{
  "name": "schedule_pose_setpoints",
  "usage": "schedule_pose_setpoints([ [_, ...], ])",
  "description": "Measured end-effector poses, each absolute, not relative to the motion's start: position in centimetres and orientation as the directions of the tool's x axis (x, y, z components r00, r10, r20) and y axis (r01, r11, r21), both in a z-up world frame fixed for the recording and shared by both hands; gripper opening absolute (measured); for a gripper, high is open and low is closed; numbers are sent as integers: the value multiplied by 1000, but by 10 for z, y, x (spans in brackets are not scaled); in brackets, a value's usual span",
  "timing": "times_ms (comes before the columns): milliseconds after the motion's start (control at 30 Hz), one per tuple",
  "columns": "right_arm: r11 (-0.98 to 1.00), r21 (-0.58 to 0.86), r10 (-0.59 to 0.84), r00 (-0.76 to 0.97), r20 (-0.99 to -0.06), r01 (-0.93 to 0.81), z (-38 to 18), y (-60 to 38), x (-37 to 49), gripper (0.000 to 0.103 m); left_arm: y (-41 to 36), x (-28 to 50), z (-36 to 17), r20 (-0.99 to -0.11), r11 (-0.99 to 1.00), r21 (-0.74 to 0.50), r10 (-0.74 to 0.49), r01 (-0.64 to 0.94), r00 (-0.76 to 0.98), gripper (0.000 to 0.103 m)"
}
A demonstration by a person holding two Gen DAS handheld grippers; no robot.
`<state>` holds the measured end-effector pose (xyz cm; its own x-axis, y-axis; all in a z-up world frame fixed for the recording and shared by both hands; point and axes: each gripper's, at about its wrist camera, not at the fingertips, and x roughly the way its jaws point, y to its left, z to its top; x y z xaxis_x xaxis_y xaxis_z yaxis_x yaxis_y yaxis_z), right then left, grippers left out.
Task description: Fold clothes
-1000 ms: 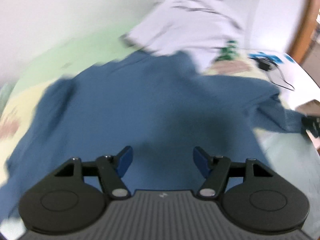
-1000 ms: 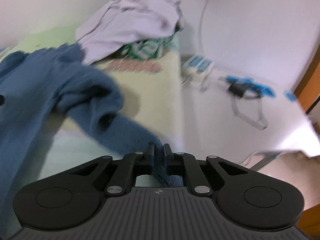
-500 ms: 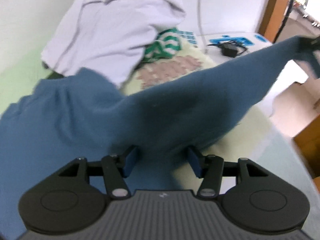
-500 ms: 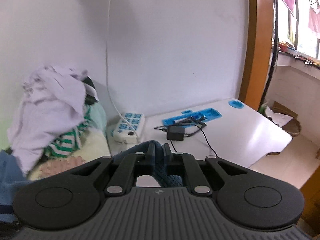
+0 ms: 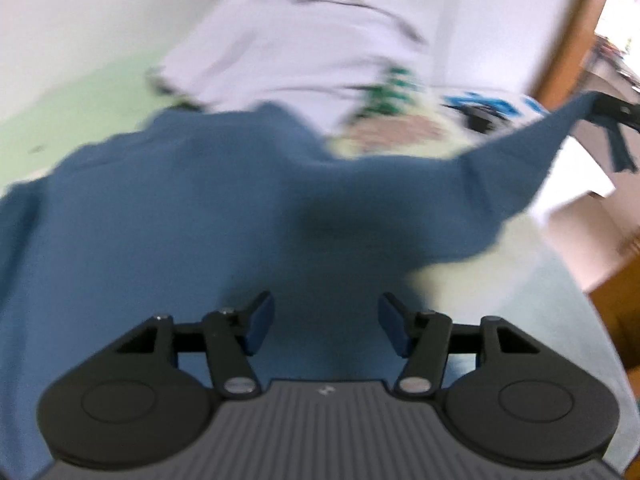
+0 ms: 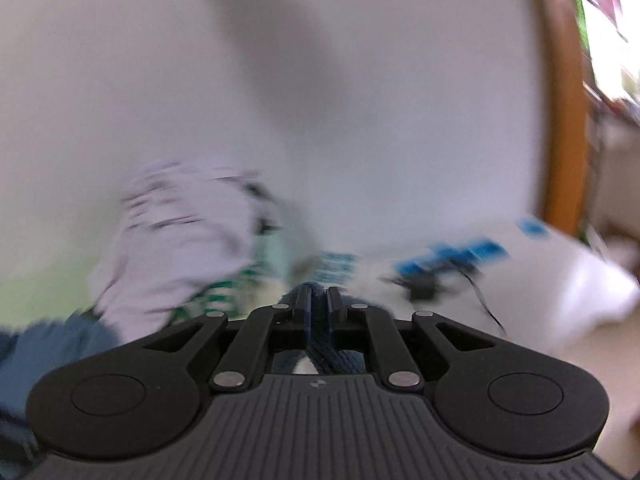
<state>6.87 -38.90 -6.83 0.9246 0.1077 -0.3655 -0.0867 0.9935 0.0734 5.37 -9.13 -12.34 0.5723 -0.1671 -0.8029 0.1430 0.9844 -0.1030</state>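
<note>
Right tongs (image 6: 318, 300) clamped on blue garment's (image 5: 160, 216) sleeve end; left tongs (image 5: 326, 330) opening wider, unpressed, above its body.

White garment pile (image 5: 304, 40) motion-blurred, details unreadable

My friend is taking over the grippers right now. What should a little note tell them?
Left gripper: jaws opening, nothing pinched, hovering over the blue knit sweater.
Right gripper: shut on the sweater's sleeve end, holding it stretched out to the side, off the bed.
Sweater body lies spread on the pale green and yellow bedsheet; a heap of white clothes waits behind it.
Done: sweater laid out, sleeve lifted.
Left: fold the sleeve in, fold the body, then the heap.
</note>
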Motion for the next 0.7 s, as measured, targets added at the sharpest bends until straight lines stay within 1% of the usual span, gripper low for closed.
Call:
schedule_pose_setpoints([
  [100, 981, 14, 186, 912, -366, -195, -73, -354, 72, 7, -59, 44, -119, -813, 995, -82, -97, 52, 575, 63],
  [133, 974, -11, 204, 905, -373, -224, -77, -341, 73, 7, -51, 41, -120, -814, 997, -68, -72, 29, 577, 67],
  [167, 969, -29, 216, 898, -383, -246, -81, -332, 75, 7, -42, 37, -121, -814, 999, -51, -45, 5, 579, 68],
  [233, 959, -44, 238, 878, -415, -281, -91, -314, 81, 7, -21, 32, -126, -820, 998, -12, 28, -66, 572, 67],
  [300, 947, -50, 262, 852, -452, -318, -102, -297, 88, 7, 0, 27, -132, -823, 990, 28, 102, -140, 558, 63],
  [367, 933, -79, 275, 838, -472, -351, -111, -281, 89, 7, 22, 21, -135, -824, 976, 50, 159, -210, 544, 62],
  [500, 911, -133, 282, 824, -491, -391, -121, -253, 86, 8, 57, 8, -133, -822, 957, 63, 211, -283, 529, 62],
  [600, 897, -164, 294, 830, -474, -411, -118, -233, 73, 8, 68, 8, -130, -819, 962, 39, 185, -269, 544, 62],
  [700, 835, -218, 371, 809, -456, -505, -115, -201, 47, 8, 61, 6, -123, -801, 976, 22, 148, -219, 580, 66],
])
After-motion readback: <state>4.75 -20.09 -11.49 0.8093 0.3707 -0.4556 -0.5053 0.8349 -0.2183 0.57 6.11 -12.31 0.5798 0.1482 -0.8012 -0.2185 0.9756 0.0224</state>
